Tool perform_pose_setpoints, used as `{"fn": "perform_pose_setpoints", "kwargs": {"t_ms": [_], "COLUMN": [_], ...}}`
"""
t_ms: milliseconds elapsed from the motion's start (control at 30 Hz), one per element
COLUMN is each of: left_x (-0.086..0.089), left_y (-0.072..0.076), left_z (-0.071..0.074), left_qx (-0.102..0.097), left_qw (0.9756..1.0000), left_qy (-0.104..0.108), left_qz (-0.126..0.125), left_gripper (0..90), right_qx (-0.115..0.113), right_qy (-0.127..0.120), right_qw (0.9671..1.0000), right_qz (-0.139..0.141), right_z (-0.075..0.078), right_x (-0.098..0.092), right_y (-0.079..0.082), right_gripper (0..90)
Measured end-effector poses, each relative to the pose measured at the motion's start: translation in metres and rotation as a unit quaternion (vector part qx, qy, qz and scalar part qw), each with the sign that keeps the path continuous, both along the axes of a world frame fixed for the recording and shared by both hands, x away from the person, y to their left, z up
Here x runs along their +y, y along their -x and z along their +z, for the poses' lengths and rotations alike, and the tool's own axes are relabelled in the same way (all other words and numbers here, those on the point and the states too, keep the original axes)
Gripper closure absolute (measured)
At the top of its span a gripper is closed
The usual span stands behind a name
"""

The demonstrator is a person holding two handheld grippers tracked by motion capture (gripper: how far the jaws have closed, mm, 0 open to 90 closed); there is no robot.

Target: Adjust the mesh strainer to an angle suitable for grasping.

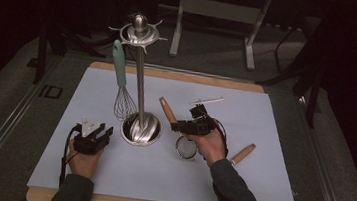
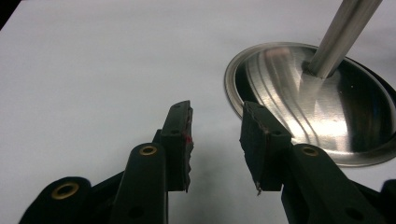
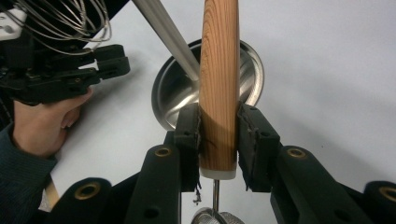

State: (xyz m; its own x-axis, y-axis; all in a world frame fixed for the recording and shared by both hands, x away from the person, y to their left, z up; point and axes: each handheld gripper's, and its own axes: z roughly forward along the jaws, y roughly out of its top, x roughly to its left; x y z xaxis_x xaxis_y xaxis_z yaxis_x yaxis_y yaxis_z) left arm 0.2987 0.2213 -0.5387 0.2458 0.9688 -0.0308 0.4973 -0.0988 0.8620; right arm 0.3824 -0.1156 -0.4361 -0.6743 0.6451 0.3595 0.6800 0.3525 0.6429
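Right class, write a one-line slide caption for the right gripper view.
Right tool clamps a strainer's wooden handle above the utensil stand's steel base.

Readable only: the letters "ID", pale on the dark floor (image 1: 49,91), just beyond the left edge of the desk (image 1: 49,167), level with the whisk (image 1: 123,94). No other lettering legible.

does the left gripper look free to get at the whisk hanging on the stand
Probably yes: the left gripper has open, empty jaws, and bare table lies between it and the whisk. The stand pole sits just beside the whisk.
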Motion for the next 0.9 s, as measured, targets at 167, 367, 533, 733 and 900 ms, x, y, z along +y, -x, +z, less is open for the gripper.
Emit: {"fn": "perform_pose_setpoints", "kwargs": {"t_ms": [167,367,533,733,900], "left_x": [0.000,0.000,0.001,0.001,0.001], "left_y": [0.000,0.000,0.000,0.000,0.000], "left_z": [0.000,0.000,0.000,0.000,0.000], "left_qx": [0.001,0.000,0.002,0.002,0.002], "left_qw": [1.0000,1.0000,1.0000,1.0000,1.0000], "left_qy": [-0.001,0.002,0.002,0.002,0.003], "left_qz": [0.000,0.000,0.000,-0.001,-0.001], "left_gripper": [63.9,64.0,64.0,64.0,64.1], "right_qx": [-0.014,-0.026,-0.035,-0.053,-0.071], "right_qy": [0.000,-0.002,-0.011,-0.027,-0.040], "right_qw": [0.9999,0.9996,0.9992,0.9979,0.9958], "right_qz": [0.007,0.012,0.014,0.025,0.042], "right_z": [0.009,0.019,0.028,0.036,0.042], "right_x": [-0.002,-0.005,-0.012,-0.019,-0.023], "right_y": [0.004,0.007,0.009,0.012,0.015], "right_gripper": [70.9,70.9,70.9,70.9,70.9]}}
